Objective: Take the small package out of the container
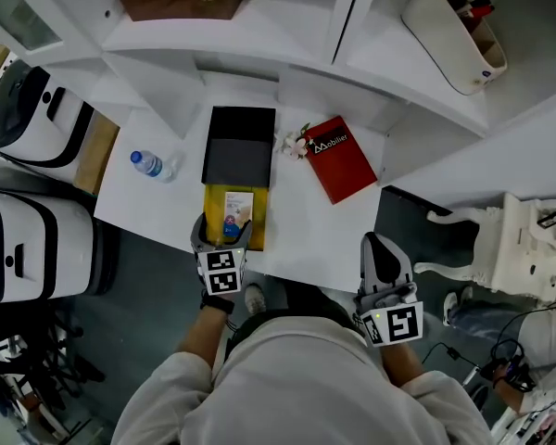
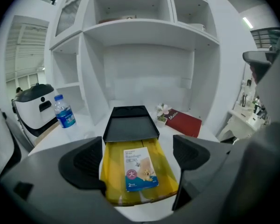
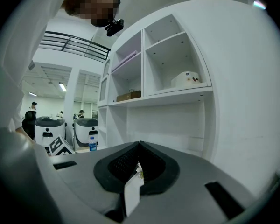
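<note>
On the white tabletop [image 1: 157, 211] stands a black container [image 1: 241, 146], near the middle, with its long side pointing from the back edge to the front edge. A yellow drawer [image 1: 213, 202] sticks out of it toward the front edge. The small package [image 1: 237, 213] lies flat inside this drawer, with its printed face up.

The left tool [image 1: 224, 233] is at the front end of the drawer. Its jaws are wide apart and nothing is between them but air; in the left gripper view the drawer and the package show in the gap. Whether the jaws touch the drawer, I cannot tell.

The right tool [image 1: 380, 248] is off the front edge of the tabletop, close to the person's body. Its jaws are pressed together on a thin white piece [image 3: 132, 192], seen from its edge.

A water bottle [image 1: 150, 164] stands toward the left edge. A red book [image 1: 345, 160] lies to the right of the container, and a small flower [image 1: 295, 144] is between them.
</note>
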{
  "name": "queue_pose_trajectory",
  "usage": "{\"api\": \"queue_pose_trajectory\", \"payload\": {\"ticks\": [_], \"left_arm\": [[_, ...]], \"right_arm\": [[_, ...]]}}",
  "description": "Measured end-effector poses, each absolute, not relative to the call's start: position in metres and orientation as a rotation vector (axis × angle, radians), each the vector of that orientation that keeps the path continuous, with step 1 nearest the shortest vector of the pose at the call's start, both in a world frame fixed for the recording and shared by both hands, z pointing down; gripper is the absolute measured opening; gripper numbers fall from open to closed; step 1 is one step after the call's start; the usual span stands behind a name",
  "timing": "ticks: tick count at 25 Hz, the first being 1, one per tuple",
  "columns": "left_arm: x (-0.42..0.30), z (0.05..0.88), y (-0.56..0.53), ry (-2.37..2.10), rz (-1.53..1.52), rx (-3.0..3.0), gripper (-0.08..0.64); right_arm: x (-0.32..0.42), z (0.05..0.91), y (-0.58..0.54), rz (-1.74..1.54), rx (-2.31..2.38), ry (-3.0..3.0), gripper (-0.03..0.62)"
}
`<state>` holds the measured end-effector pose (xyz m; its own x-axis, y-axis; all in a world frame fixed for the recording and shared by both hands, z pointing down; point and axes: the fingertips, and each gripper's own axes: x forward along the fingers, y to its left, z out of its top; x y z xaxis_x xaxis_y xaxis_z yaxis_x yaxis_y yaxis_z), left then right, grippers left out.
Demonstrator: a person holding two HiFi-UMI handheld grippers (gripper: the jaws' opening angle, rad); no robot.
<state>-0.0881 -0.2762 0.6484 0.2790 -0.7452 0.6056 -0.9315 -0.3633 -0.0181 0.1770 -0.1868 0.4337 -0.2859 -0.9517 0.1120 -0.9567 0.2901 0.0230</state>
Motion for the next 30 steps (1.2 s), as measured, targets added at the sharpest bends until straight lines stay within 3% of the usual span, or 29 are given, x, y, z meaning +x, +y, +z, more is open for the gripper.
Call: {"api": "queue_pose_trajectory", "payload": {"ticks": [17, 30], "left_arm": [[-0.078, 0.777, -0.309, -1.423, 1.082, 1.956, 0.462], [-0.079, 0.815, -0.312, -1.360, 1.154, 1.844, 0.460]], "right_arm": [[0.244, 0.461, -0.210, 0.165, 1.892, -2.296, 0.025], [0.260, 0.474, -0.223, 0.209, 1.905, -2.265, 0.025]]}}
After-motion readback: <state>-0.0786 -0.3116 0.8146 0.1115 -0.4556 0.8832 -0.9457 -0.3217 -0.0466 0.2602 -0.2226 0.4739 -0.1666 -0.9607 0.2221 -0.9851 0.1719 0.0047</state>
